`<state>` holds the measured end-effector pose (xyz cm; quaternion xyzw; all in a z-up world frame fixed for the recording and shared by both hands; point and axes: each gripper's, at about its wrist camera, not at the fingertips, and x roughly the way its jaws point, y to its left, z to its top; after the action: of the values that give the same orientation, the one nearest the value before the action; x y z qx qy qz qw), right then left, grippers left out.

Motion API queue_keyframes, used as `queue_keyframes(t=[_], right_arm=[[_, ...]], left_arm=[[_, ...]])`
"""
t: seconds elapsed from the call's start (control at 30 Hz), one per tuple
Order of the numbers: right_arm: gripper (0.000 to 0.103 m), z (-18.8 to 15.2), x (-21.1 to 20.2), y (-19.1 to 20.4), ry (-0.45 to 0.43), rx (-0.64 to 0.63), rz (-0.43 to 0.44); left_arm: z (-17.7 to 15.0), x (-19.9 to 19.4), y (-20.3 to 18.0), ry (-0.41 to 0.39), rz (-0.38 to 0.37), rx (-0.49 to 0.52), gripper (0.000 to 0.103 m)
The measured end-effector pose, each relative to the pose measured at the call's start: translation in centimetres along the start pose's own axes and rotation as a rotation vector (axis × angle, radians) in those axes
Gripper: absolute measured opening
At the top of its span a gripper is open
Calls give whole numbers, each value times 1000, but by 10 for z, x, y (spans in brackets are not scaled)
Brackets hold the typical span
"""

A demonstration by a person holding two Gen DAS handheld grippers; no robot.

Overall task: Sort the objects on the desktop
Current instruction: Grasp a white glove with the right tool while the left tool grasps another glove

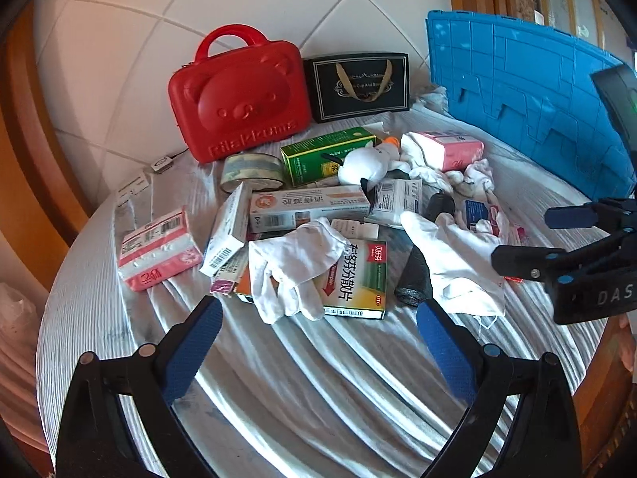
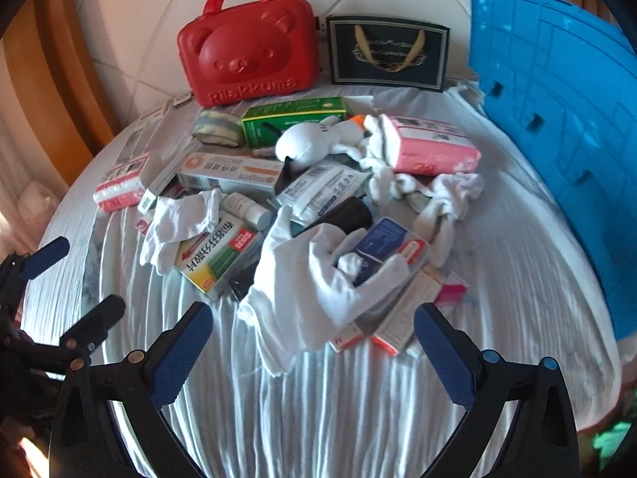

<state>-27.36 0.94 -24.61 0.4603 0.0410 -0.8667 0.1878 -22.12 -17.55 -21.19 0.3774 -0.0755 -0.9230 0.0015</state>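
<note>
Across the striped white cloth (image 1: 278,378) lies a loose heap of small goods, with both tongs hanging over its near edge. The left gripper (image 1: 318,318) has its blue-padded fingers spread wide and grasps nothing; just ahead of it a white glove (image 1: 294,263) drapes over a yellow-and-green medicine box (image 1: 358,279). The right gripper (image 2: 314,326) is likewise released and empty, its fingers either side of a second white glove (image 2: 302,290) that lies crumpled against a dark blue packet (image 2: 382,247). From the left wrist view the right gripper shows at the right edge, its fingers apart, close beside that second glove. Further back in the heap sit a long white tube carton (image 1: 310,203), a green box (image 1: 326,155), a roll of camouflage tape (image 1: 251,171) and a white plush toy (image 1: 366,163). A pink tissue pack (image 1: 159,251) lies apart at the left, and another (image 2: 434,147) rests on bunched white socks (image 2: 438,195) at the right. Against the tiled wall stand a red bear-faced case (image 1: 239,95) and a black gift bag (image 1: 358,83), side by side; a blue crate (image 1: 529,91) rises along the right.
</note>
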Motion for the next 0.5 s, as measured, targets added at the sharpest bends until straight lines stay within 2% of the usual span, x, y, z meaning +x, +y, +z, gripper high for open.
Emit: queue_keyframes(t=[0.23,0.33,0.37,0.4,0.43,0.47,0.5], right_arm=[[87,8,60,4,95,-126,27],[86,4,68,13,69,-232,-42],[79,3,70,15,63,-277,-76],[66,1,70,18,55,-316,-106],[57,1,68,16,47,-332,-118],[37,4,65,11,43,-320,-108],[26,8,63,2,47,-283,-81]], left_arm=[[0,27,-16,52,-14,-20,99],[3,36,-22,41,-28,2,99],[4,39,-25,46,-40,11,99],[5,42,-27,49,-57,22,99],[7,44,-30,50,-75,33,99],[8,45,-33,50,-88,45,99],[10,47,-35,50,-96,57,99]])
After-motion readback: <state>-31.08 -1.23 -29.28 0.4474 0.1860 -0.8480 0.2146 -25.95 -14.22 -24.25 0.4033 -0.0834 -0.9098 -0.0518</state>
